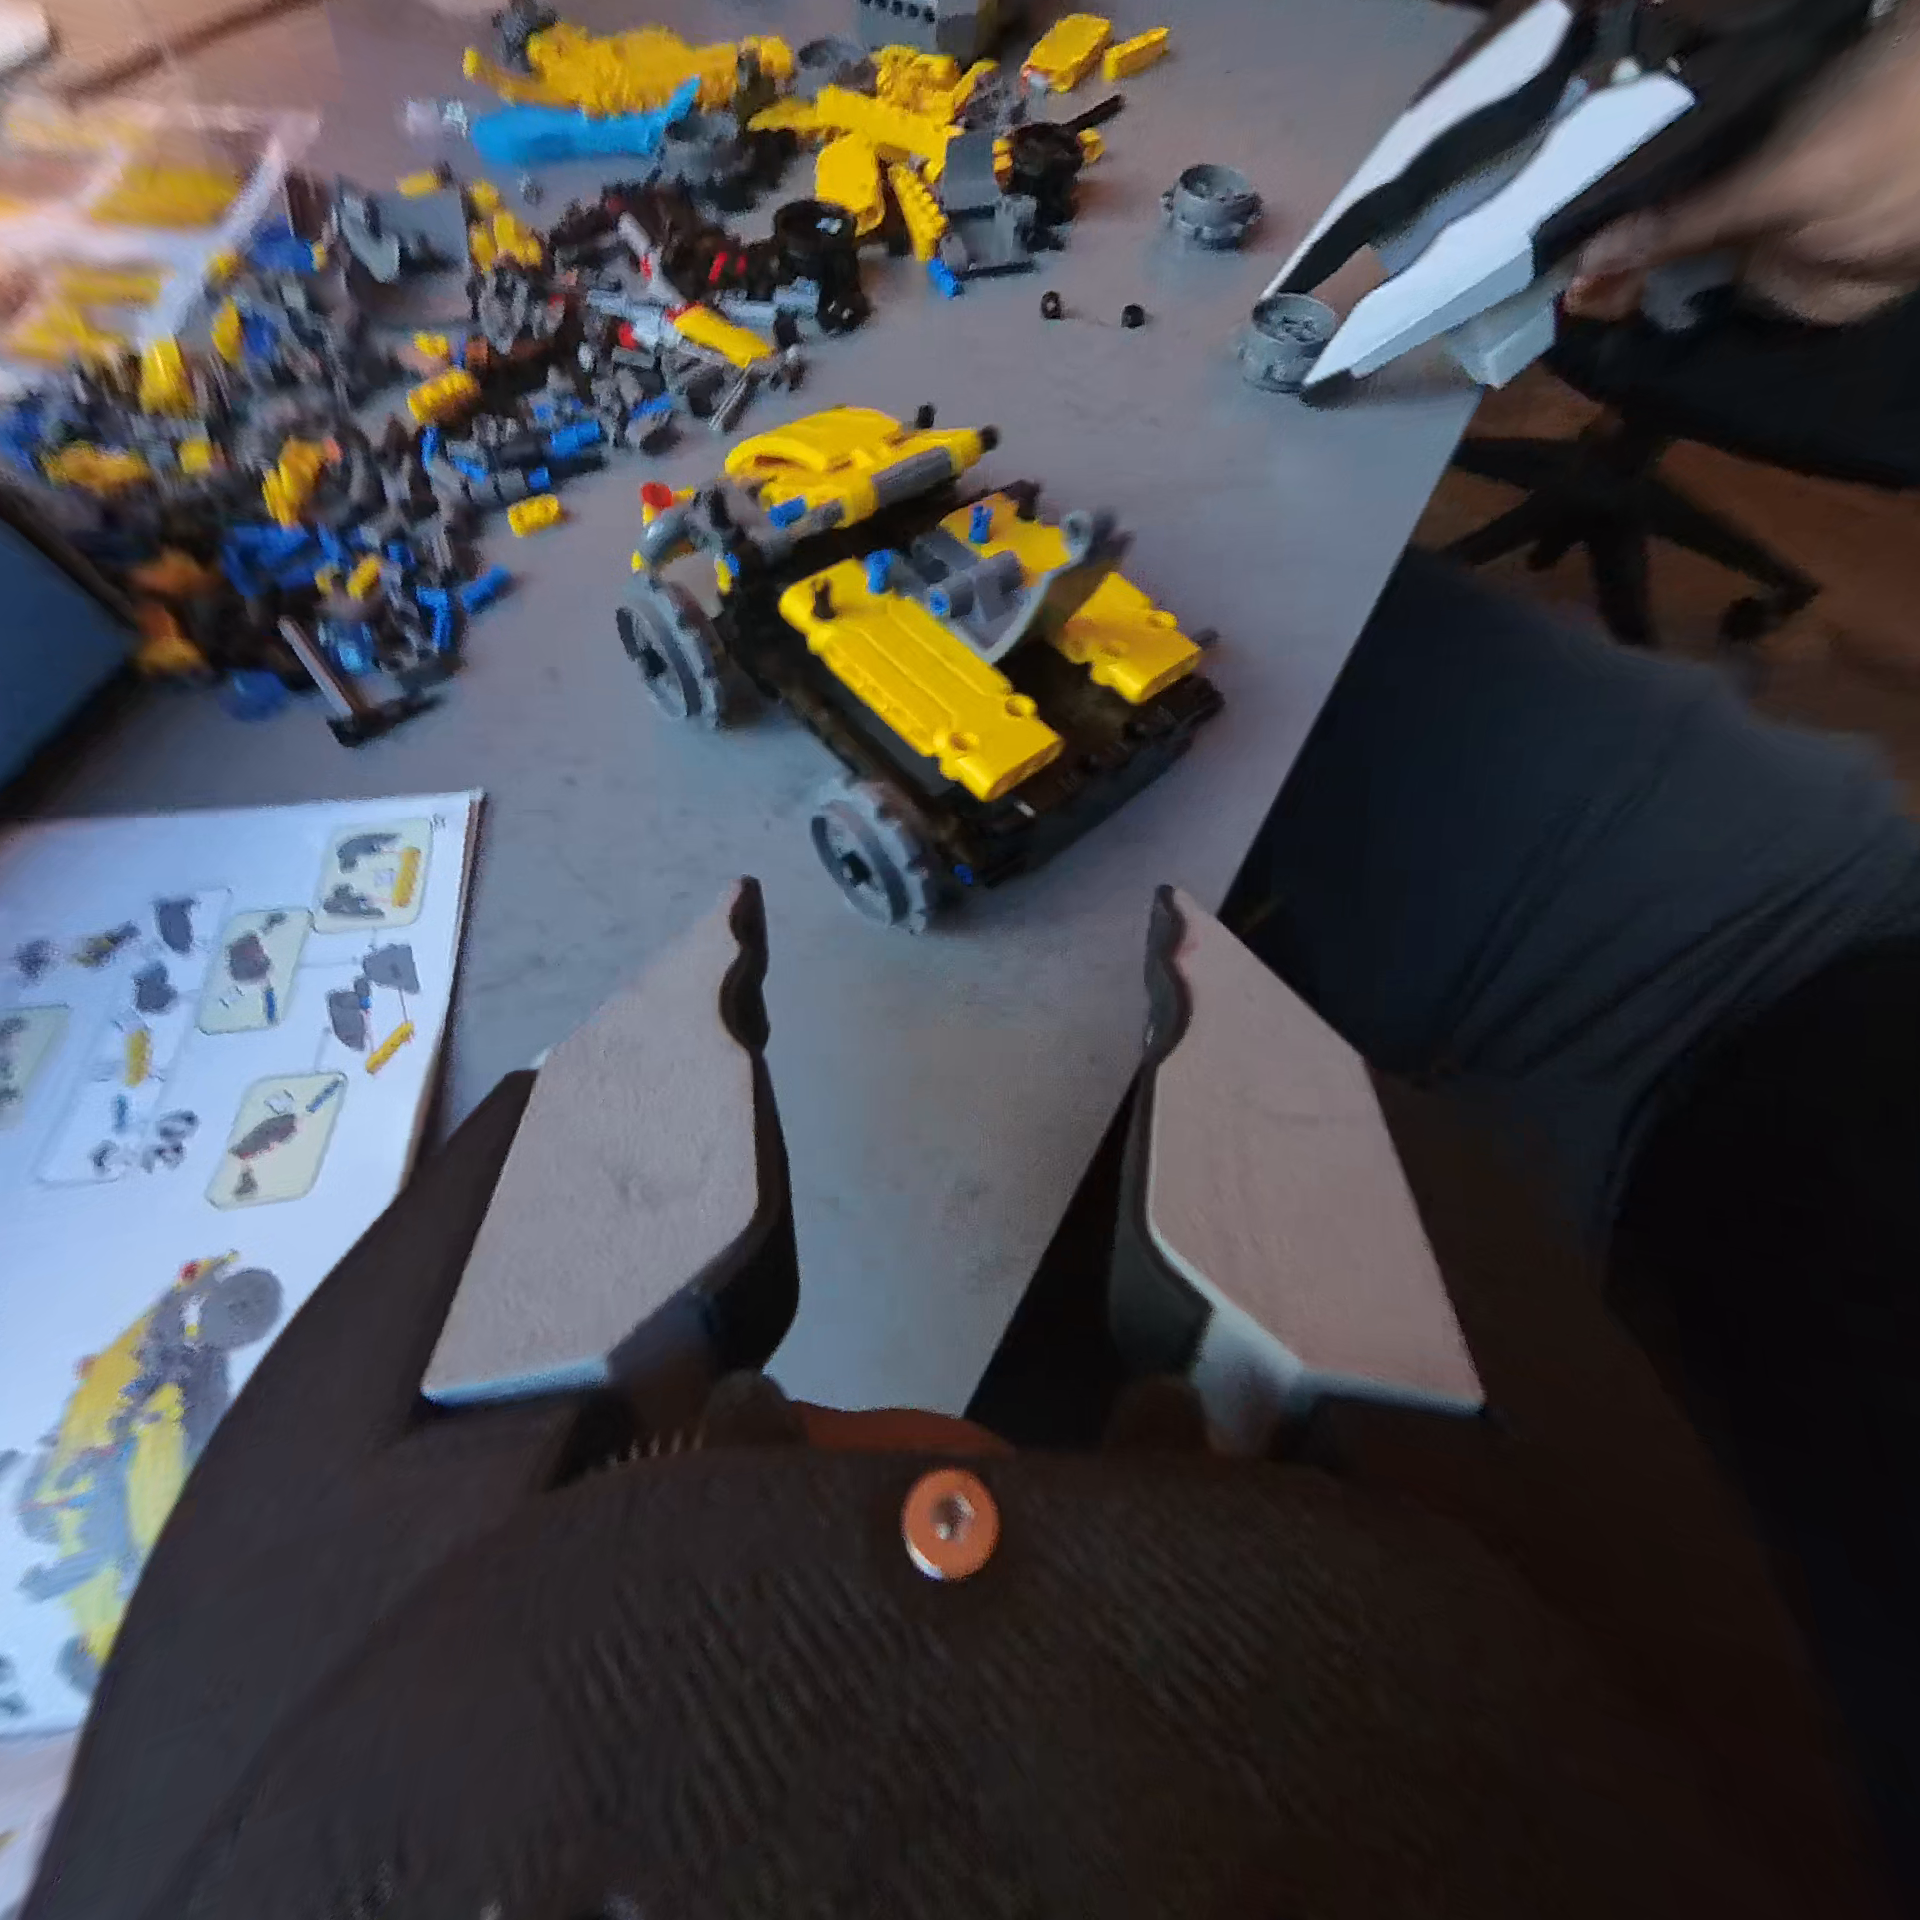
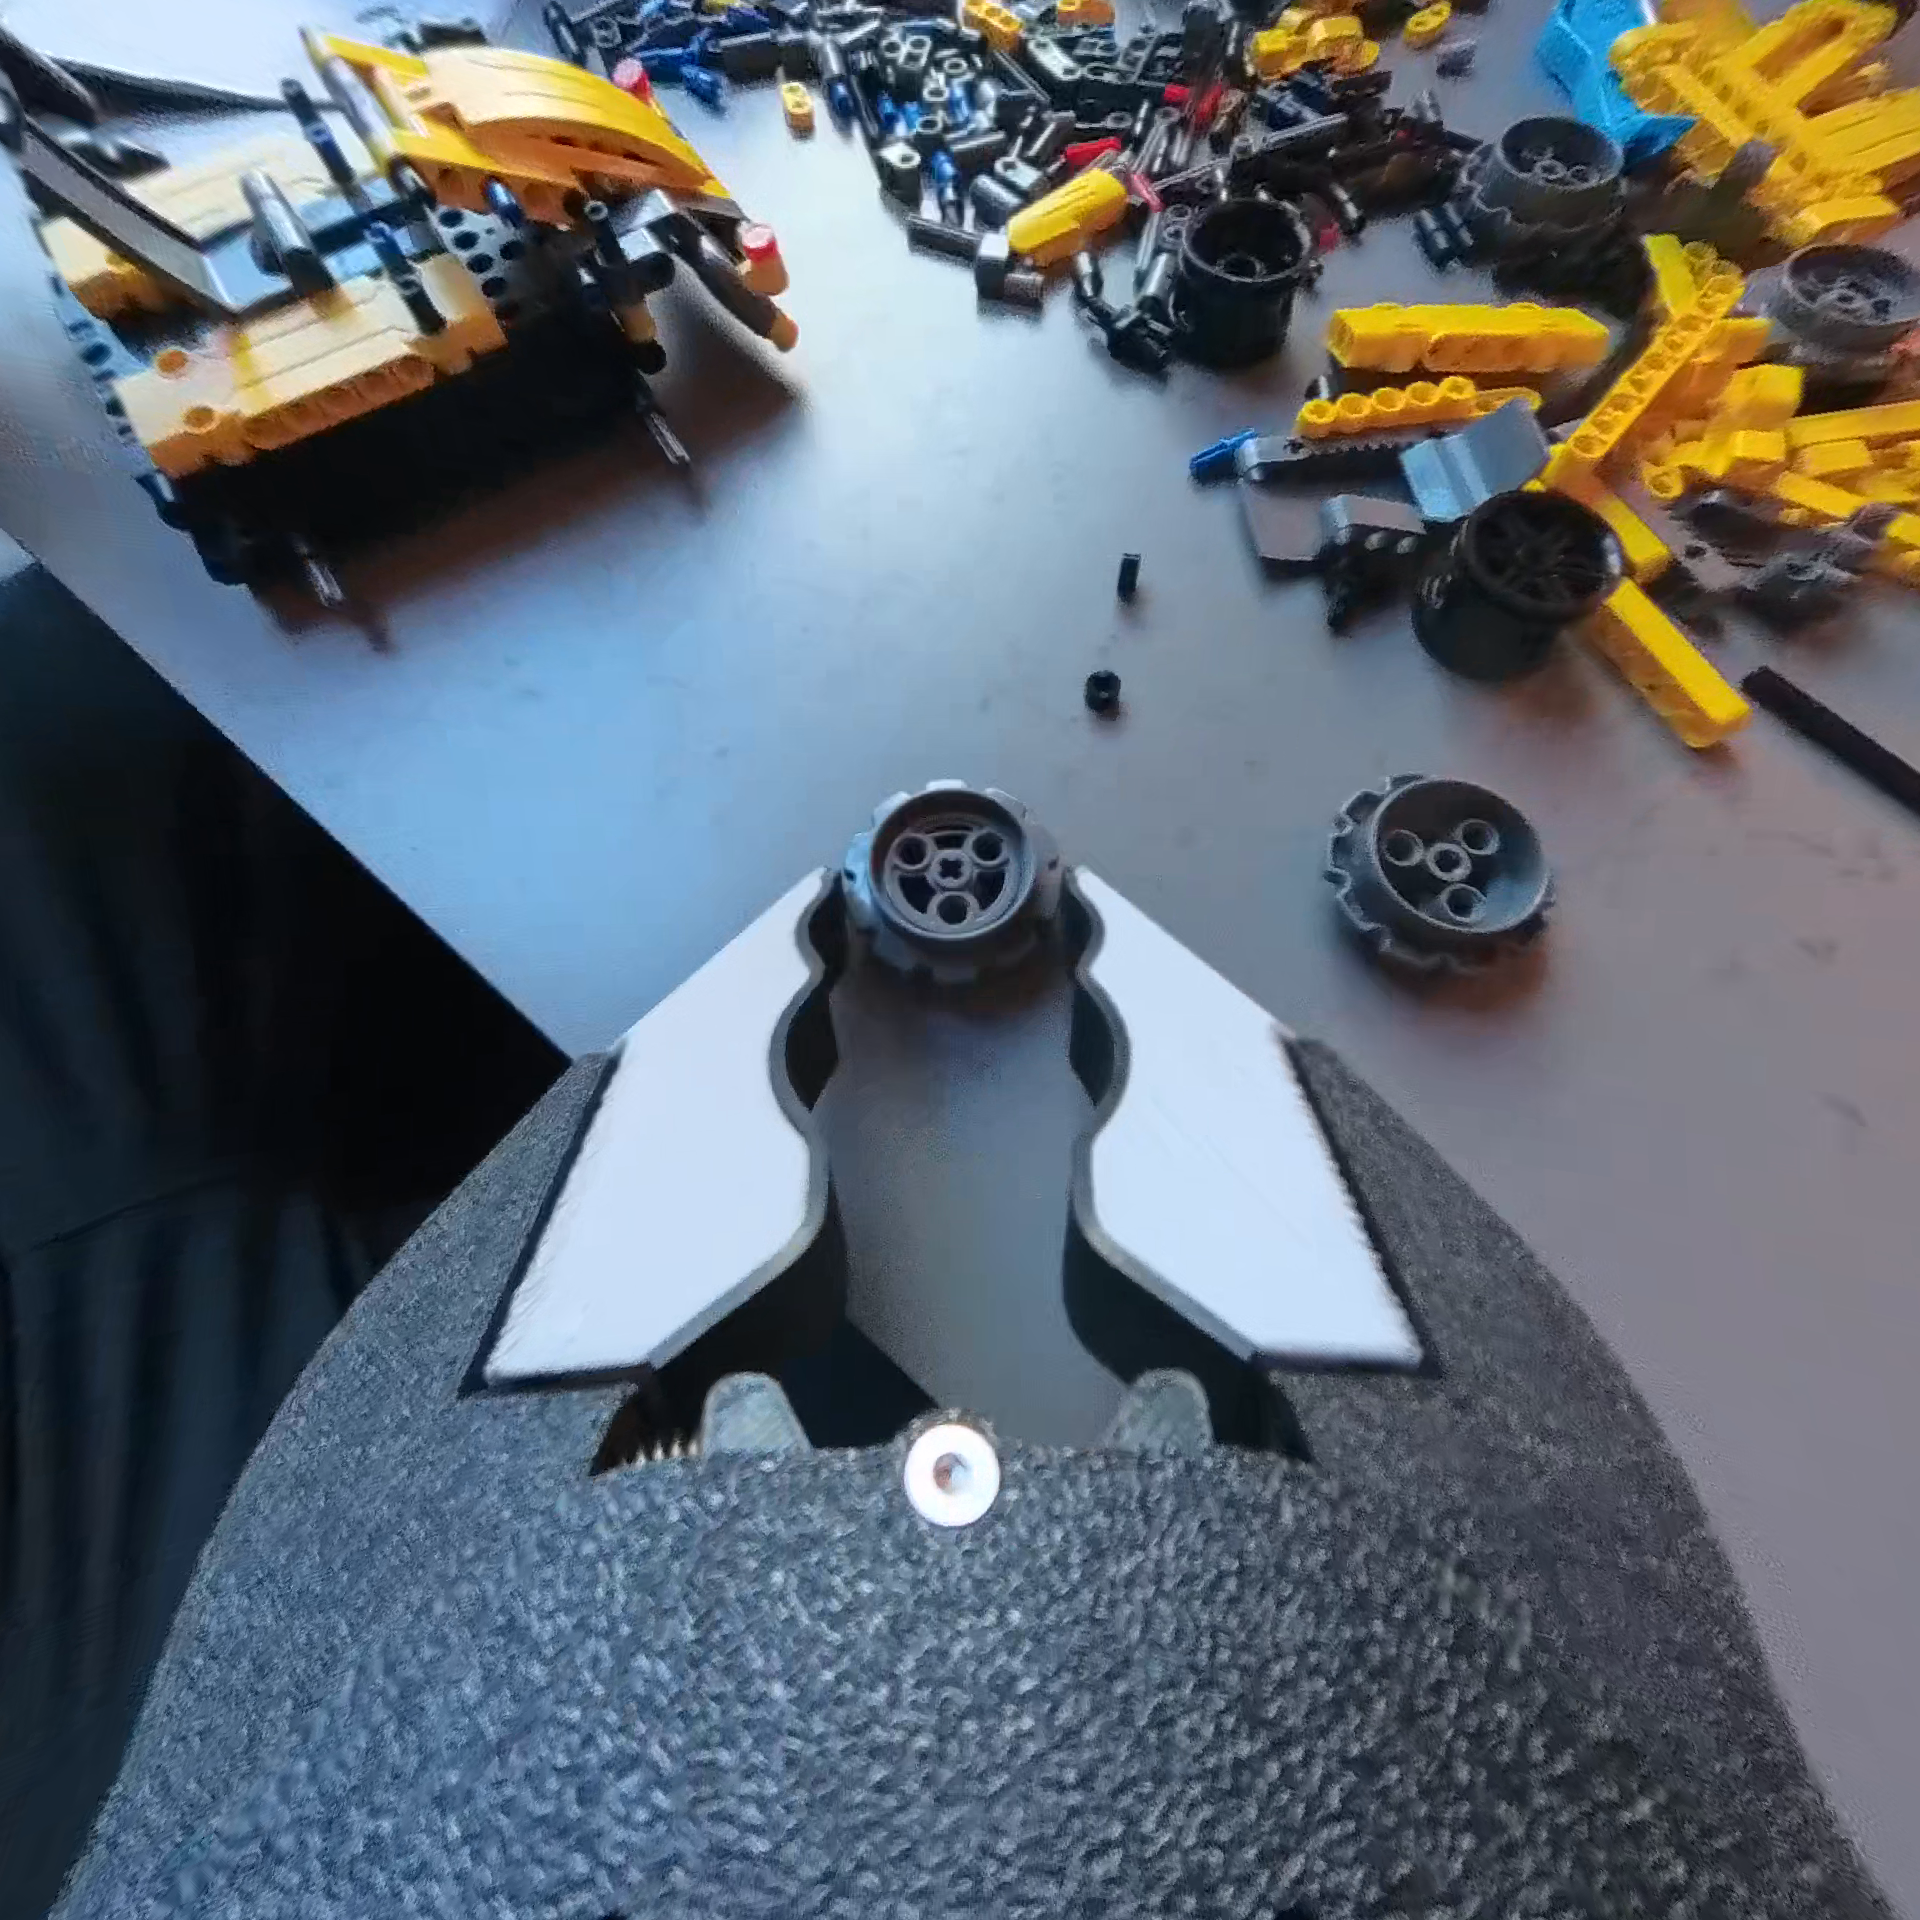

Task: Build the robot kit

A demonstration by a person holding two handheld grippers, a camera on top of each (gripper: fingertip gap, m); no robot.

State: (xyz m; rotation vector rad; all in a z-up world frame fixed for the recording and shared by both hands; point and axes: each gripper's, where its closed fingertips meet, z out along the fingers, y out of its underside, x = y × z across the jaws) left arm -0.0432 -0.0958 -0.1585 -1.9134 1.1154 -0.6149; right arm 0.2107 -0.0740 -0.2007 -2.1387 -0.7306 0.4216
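A half-built yellow and black brick vehicle (image 1: pixel 914 644) stands on the grey table (image 1: pixel 935 1091), with two grey wheels on its near side; it also shows in the right wrist view (image 2: pixel 343 301). My left gripper (image 1: pixel 956 914) is open and empty, just short of the vehicle's nearest wheel (image 1: pixel 873 868). My right gripper (image 2: pixel 951 914) is shut on a grey wheel hub (image 2: pixel 951 878) near the table edge; it shows in the left wrist view (image 1: pixel 1320 332) with the hub (image 1: pixel 1283 338) at its tips. A second loose grey hub (image 2: pixel 1439 868) lies to its right.
A heap of loose yellow, black and blue pieces (image 1: pixel 416 395) covers the far table; it also shows in the right wrist view (image 2: pixel 1558 312). An open instruction booklet (image 1: pixel 208 1091) lies left. Two tiny black bushes (image 2: pixel 1103 691) lie on the table. The person's dark-clothed legs (image 1: pixel 1558 883) are beyond the edge. Tip to tip, the grippers are about 25 cm apart.
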